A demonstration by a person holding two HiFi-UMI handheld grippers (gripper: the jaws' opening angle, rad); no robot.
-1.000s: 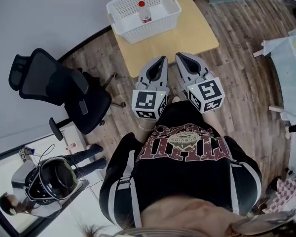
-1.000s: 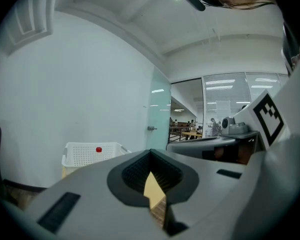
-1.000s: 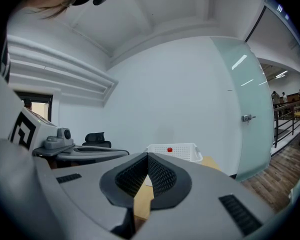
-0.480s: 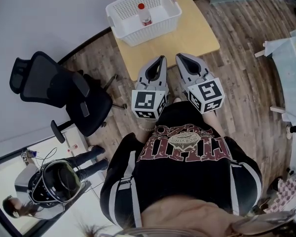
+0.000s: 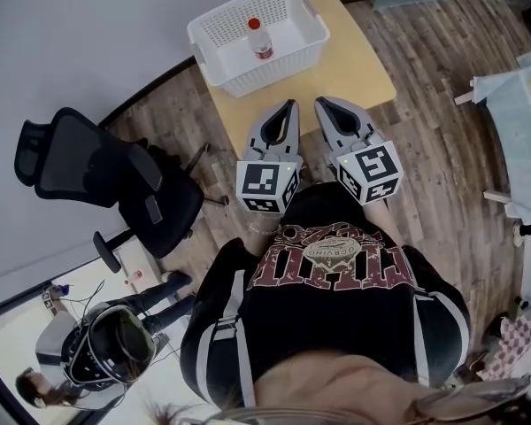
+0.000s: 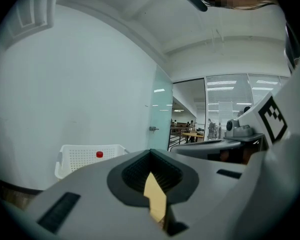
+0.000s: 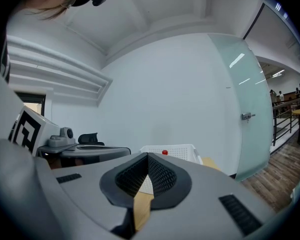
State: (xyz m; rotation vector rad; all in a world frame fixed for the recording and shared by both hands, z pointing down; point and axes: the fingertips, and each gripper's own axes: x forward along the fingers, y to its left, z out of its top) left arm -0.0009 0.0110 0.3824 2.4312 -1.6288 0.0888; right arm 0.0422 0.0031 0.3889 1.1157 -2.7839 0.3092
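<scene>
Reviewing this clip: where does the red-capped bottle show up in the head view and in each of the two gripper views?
Head view: the red-capped bottle stands inside the white basket, top centre.
Left gripper view: only its red cap shows, lower left, within the basket's outline.
Right gripper view: the red cap shows just below centre, near the basket's rim.
Shared landmark: the white basket on the yellow table.

left hand-held gripper (image 5: 288, 106): jaws together, empty | right hand-held gripper (image 5: 322, 102): jaws together, empty | held side by side
</scene>
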